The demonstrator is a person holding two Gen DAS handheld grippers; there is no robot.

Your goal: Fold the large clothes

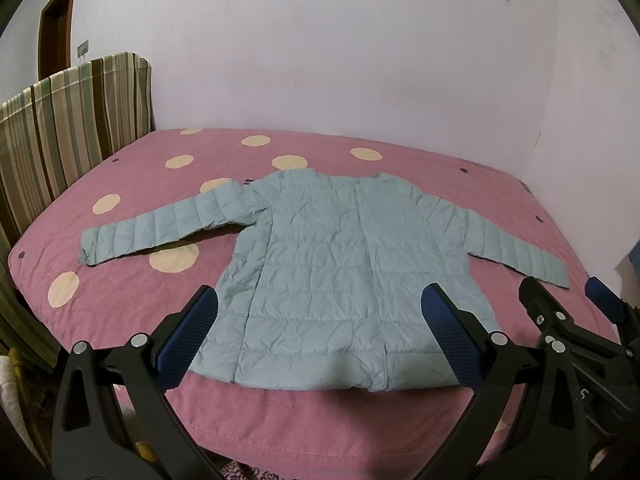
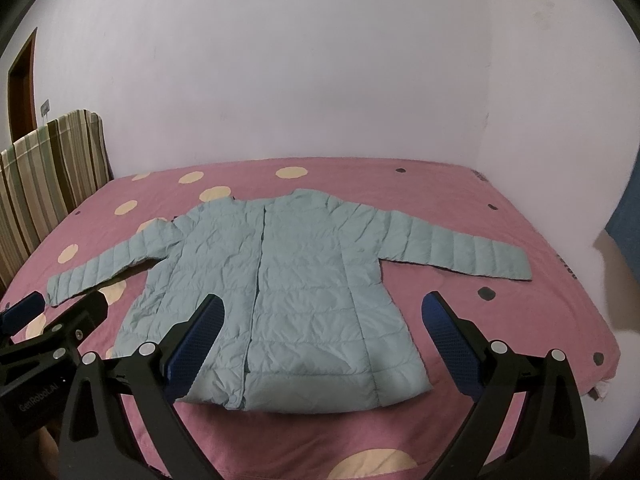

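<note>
A light blue quilted puffer jacket [image 1: 332,264] lies flat on the pink bed, front up and closed, both sleeves spread sideways; it also shows in the right wrist view [image 2: 288,276]. My left gripper [image 1: 320,308] is open and empty, held above the jacket's near hem. My right gripper [image 2: 324,312] is open and empty, above the hem's right part. The right gripper also shows at the right edge of the left wrist view [image 1: 560,292], and the left gripper at the left edge of the right wrist view [image 2: 64,304].
The pink bedspread [image 1: 132,288] has cream dots. A striped headboard [image 1: 68,120] stands at the left, pale walls behind and at the right. The bed's near edge [image 2: 360,440] is just below the hem.
</note>
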